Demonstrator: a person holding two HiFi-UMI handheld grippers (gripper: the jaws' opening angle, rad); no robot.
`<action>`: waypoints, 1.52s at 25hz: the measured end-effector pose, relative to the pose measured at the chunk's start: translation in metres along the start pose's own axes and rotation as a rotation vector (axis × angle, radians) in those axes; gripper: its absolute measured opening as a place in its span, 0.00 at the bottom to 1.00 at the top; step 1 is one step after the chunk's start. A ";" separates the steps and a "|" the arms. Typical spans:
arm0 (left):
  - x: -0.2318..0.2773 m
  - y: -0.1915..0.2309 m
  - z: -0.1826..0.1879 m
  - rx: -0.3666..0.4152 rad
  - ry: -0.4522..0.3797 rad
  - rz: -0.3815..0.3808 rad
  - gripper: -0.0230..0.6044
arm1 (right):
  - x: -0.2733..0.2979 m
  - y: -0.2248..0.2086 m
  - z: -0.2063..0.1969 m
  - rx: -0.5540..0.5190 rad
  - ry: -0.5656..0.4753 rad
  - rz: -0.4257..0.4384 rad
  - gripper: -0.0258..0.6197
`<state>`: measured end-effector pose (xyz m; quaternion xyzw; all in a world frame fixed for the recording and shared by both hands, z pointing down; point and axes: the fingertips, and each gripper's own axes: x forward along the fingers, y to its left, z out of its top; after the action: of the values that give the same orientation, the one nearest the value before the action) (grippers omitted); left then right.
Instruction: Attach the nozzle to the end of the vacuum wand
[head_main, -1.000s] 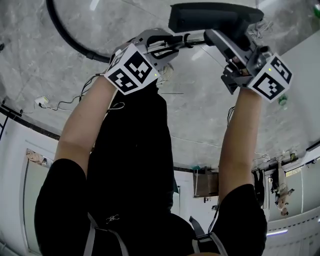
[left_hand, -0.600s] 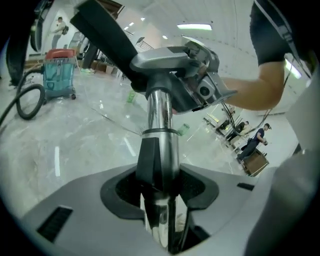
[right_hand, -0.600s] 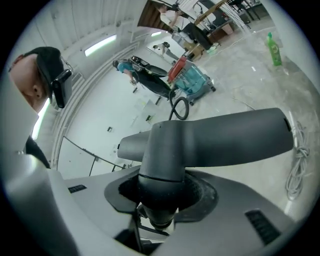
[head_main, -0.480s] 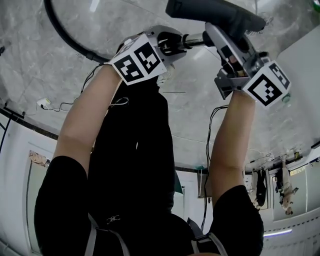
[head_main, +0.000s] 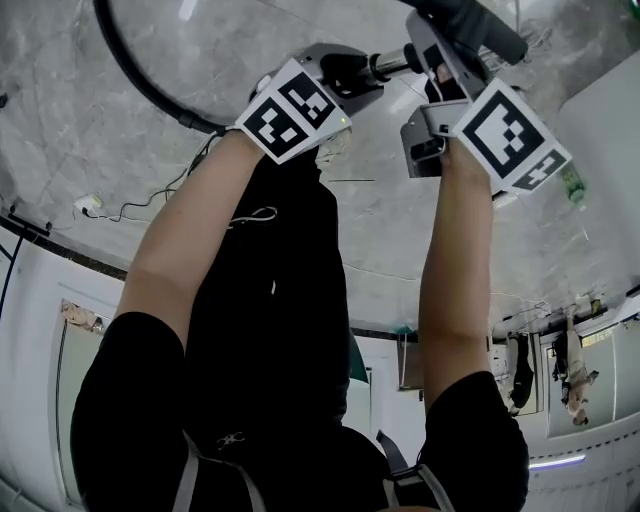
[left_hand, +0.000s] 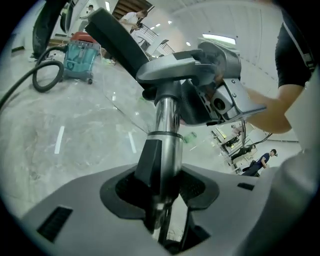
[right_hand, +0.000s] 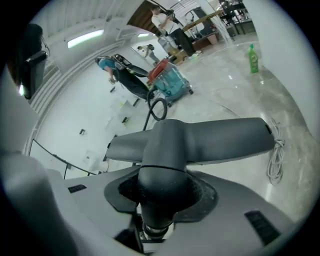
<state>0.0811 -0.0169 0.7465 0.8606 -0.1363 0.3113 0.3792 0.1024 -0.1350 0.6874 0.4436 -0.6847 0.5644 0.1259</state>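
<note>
My left gripper (left_hand: 162, 195) is shut on the chrome vacuum wand (left_hand: 167, 125), just below its black collar. The wand's far end runs into the grey neck (left_hand: 185, 65) of the dark floor nozzle (left_hand: 120, 45). In the right gripper view, my right gripper (right_hand: 162, 200) is shut on the rounded neck of that T-shaped nozzle (right_hand: 210, 137). In the head view both grippers are held out ahead and close together. The left gripper (head_main: 350, 75) holds the wand (head_main: 388, 64), and the right gripper (head_main: 440, 60) holds the nozzle (head_main: 470, 22), which is cut off by the top edge.
A black hose (head_main: 130, 70) curves over the marble floor at the upper left. A teal canister vacuum (right_hand: 172, 80) stands farther off, with people behind it. A green bottle (right_hand: 253, 57) and a white cable (right_hand: 275, 160) are on the floor to the right.
My right gripper has rolled, so its marker cube now faces the head camera. The nozzle has slid mostly past the top edge. The left gripper has shifted slightly right with the wand.
</note>
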 end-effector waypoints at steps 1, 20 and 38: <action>0.000 -0.002 -0.002 0.000 0.009 -0.009 0.33 | 0.000 -0.002 -0.003 0.009 0.009 -0.032 0.30; 0.004 -0.010 -0.009 0.047 0.038 -0.129 0.33 | 0.014 -0.011 -0.027 0.015 0.070 -0.186 0.28; 0.012 -0.011 0.000 0.099 -0.075 -0.068 0.33 | -0.023 -0.014 -0.024 0.153 0.160 -0.205 0.30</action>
<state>0.0954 -0.0094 0.7486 0.8935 -0.1057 0.2723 0.3411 0.1182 -0.1026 0.6886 0.4732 -0.5783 0.6328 0.2030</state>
